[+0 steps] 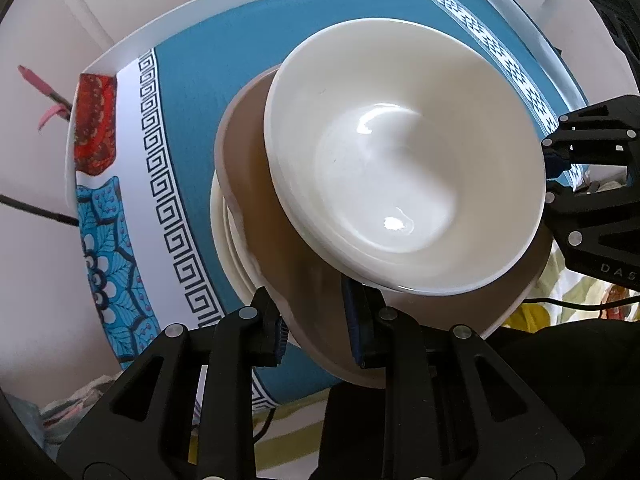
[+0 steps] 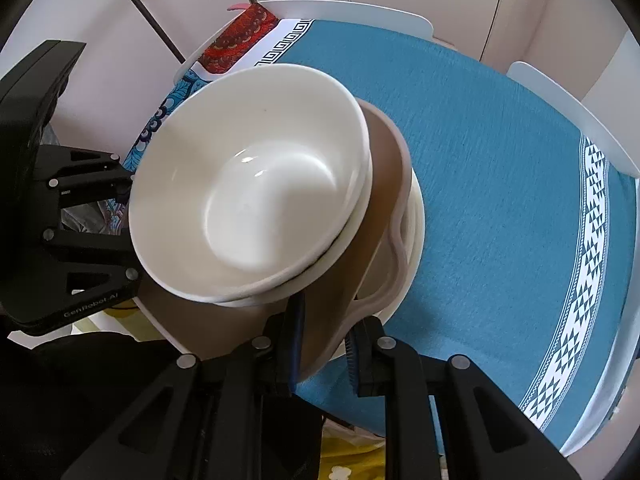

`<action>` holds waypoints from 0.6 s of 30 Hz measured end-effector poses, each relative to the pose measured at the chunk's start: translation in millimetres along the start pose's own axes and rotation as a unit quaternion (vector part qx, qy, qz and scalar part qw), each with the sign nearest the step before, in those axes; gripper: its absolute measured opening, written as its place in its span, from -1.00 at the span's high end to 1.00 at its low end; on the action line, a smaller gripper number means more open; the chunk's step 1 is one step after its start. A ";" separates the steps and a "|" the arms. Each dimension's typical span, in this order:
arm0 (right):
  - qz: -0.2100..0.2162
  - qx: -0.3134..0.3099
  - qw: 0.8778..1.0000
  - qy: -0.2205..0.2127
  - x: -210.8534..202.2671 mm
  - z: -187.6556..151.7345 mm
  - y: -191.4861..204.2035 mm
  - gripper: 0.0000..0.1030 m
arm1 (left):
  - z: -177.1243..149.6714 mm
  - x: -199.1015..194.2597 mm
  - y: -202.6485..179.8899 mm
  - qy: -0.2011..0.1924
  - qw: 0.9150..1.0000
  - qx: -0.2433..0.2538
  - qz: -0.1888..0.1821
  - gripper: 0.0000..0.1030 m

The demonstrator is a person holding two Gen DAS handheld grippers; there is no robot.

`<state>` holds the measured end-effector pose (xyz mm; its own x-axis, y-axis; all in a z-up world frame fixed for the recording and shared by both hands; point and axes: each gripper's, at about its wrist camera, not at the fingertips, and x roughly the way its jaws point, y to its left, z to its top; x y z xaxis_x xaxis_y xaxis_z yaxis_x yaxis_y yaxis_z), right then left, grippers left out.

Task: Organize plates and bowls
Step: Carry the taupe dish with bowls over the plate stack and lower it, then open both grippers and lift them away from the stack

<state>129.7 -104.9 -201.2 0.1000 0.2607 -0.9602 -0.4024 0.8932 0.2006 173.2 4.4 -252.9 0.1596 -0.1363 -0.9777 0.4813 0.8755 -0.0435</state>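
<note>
A white bowl [image 1: 404, 160] sits nested on another white bowl, on a beige plate [image 1: 256, 184] that is tilted over a white plate [image 1: 224, 232] below it. My left gripper [image 1: 316, 328] straddles the near rim of the beige plate, one finger on each side. My right gripper [image 2: 324, 344] straddles the same plate's rim [image 2: 360, 308] from the opposite side. The bowl [image 2: 248, 184] and beige plate [image 2: 384, 160] also show in the right wrist view. The right gripper's body shows at the left view's right edge [image 1: 592, 184].
A teal tablecloth [image 2: 500, 184] with patterned white borders covers the table. White chair backs [image 2: 572, 116] stand around the far edge. A red patterned cloth [image 1: 94, 124] lies at the table's corner. A cable [image 1: 580, 300] runs near the front edge.
</note>
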 end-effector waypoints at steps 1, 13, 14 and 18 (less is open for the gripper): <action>0.000 0.001 1.000 0.000 -0.1 -0.3 -1.2 0.67 | 1.5 0.3 0.0 0.009 1.000 0.000 -0.004 0.61; 0.011 0.014 1.000 0.023 0.3 4.7 0.8 0.26 | 15.1 -9.5 0.1 0.065 0.995 -0.012 -0.074 -0.99; 0.015 0.014 1.000 0.022 -1.5 4.4 1.6 0.10 | 15.6 -11.9 -1.7 0.063 0.995 -0.008 -0.079 -0.99; 0.016 0.015 1.000 0.022 -5.1 2.8 2.6 0.04 | 17.4 -14.3 -2.9 0.063 0.995 -0.007 -0.080 -0.99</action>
<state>130.7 -102.9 -195.2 0.0464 0.2729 -0.9609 -0.3764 0.8958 0.2362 184.5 -4.3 -235.2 -0.0280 -0.2165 -0.9759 0.4798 0.8535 -0.2031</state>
